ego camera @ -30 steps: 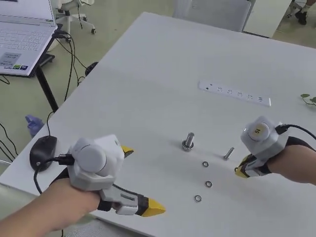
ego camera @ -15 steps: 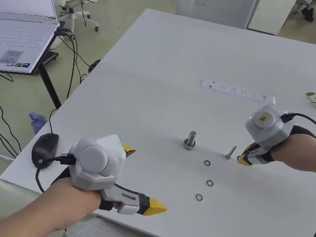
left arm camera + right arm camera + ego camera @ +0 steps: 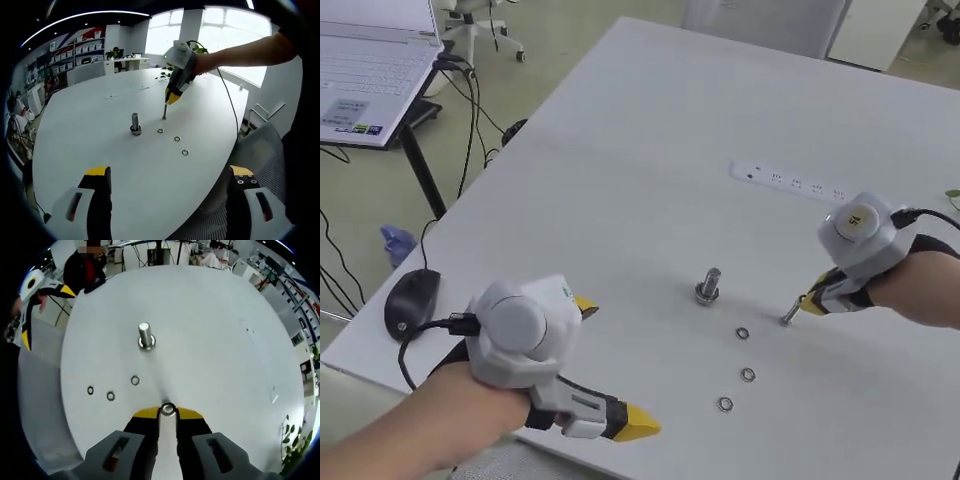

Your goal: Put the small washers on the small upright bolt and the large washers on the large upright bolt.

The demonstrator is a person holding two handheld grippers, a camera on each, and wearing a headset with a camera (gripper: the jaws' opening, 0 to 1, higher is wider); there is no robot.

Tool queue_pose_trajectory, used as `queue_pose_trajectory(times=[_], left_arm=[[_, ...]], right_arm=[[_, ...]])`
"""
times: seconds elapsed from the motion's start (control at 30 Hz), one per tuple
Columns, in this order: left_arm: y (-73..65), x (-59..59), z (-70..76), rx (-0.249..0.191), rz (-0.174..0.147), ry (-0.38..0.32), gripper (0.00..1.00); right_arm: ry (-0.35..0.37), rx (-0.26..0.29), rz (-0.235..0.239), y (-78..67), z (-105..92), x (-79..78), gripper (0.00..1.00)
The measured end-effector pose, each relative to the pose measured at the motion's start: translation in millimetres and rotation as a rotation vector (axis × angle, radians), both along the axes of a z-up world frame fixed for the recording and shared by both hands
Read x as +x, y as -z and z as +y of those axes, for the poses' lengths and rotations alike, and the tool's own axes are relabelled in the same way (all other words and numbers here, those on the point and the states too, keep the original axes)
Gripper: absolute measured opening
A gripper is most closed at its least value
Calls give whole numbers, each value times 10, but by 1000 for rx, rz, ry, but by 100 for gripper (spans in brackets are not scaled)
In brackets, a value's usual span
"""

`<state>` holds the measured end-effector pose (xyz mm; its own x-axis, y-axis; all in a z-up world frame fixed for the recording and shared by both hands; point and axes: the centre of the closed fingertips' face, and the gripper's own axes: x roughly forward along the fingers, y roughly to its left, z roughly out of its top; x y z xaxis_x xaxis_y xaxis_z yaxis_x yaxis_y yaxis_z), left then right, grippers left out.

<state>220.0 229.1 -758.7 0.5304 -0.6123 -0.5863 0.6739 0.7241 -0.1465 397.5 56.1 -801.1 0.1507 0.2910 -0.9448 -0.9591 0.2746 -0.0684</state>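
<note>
A small washer is seemingly clenched in the right claw atop the small bolt, release being needed next; the left claw is spread.

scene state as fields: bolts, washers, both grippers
large bolt: upright, mid-table
small bolt: standing right of it in the head view
loose washers: three, flat on table near bolts
left gripper: open, holding nothing, at near table edge
right gripper: jaws nearly together on a ring at small bolt's top; washer or bolt end, unclear
</note>
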Motion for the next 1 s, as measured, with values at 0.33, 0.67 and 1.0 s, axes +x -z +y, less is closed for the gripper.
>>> queue_pose_trajectory(times=[0.33,0.67,1.0], left_arm=[[20,18,62,12,7,-1,95],[77,1,19,18,30,22,93],[104,13,58,20,32,16,92]], right_arm=[[-19,-32,6,64,-23,20,12],[-27,-32,13,93,-11,38,12],[-49,-46,16,155,-4,61,12]])
